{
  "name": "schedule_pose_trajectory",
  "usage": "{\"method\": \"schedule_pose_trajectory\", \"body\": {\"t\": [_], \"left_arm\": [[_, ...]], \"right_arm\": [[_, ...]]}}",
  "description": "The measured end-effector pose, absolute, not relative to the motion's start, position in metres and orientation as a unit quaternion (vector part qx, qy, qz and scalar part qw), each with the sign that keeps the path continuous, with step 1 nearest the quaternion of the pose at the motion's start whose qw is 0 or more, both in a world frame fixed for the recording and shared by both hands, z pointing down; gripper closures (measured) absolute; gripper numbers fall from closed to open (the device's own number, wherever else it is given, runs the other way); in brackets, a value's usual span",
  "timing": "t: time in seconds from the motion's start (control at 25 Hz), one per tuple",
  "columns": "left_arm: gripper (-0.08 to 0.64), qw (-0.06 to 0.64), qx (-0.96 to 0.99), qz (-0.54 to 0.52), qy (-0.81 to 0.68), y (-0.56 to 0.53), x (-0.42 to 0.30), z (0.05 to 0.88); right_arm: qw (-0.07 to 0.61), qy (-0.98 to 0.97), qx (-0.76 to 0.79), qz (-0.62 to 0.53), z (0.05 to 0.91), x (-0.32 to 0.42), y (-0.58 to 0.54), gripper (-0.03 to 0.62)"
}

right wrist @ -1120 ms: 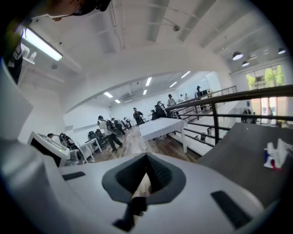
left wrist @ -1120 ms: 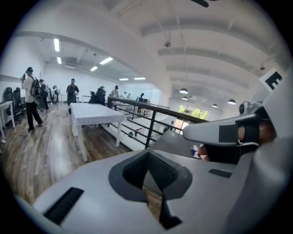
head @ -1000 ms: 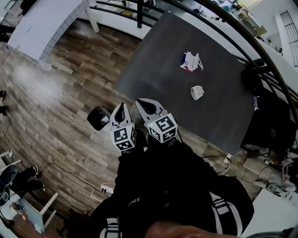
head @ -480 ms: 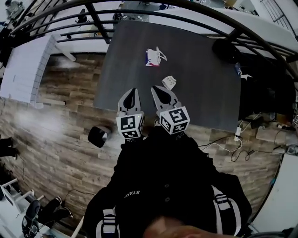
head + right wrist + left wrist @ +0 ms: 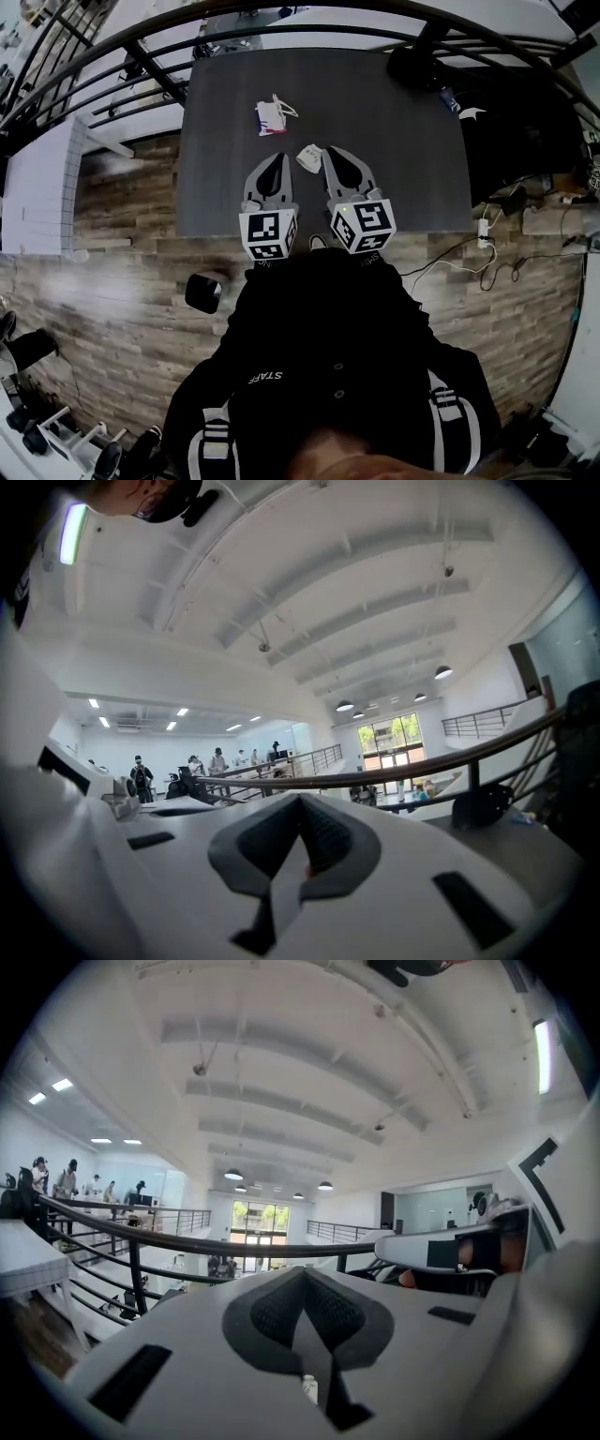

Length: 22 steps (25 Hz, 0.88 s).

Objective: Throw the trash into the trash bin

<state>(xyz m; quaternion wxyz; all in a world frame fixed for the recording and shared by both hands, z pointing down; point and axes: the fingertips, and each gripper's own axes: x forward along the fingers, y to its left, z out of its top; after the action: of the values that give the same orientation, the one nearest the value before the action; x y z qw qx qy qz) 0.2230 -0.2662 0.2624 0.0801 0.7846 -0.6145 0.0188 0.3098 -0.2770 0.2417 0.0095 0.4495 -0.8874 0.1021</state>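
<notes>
Grippers held by a person in black clothing (image 5: 328, 356) point side by side over the near edge of a dark grey rectangular counter (image 5: 403, 141). The left gripper (image 5: 277, 167) has its jaws pressed together with nothing between them, as the left gripper view shows. The right gripper (image 5: 337, 161) likewise has its jaws closed on nothing. A small crumpled white paper scrap (image 5: 309, 157) lies on the counter between the two gripper tips, just beside the right one. A white, red and blue crumpled plastic wrapper (image 5: 271, 115) lies farther back on the counter, beyond the left gripper. A small black bin (image 5: 204, 292) stands on the wooden plank floor (image 5: 112, 281), to the person's left and off the counter, well apart from both scraps.
</notes>
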Motion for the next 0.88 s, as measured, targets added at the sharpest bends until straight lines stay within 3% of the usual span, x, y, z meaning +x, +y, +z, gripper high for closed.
{"method": "schedule_pose_trajectory", "body": {"t": [0.4, 0.88], "left_arm": [[0.558, 0.056, 0.810, 0.018, -0.583, -0.285, 0.255, 0.248], [0.560, 0.039, 0.812, 0.021, -0.582, -0.302, 0.249, 0.243]], "right_arm": [[-0.010, -0.863, 0.495, 0.097, 0.234, 0.352, -0.291, 0.577], [-0.020, -0.861, 0.500, 0.088, 0.231, 0.351, -0.308, 0.577]]}}
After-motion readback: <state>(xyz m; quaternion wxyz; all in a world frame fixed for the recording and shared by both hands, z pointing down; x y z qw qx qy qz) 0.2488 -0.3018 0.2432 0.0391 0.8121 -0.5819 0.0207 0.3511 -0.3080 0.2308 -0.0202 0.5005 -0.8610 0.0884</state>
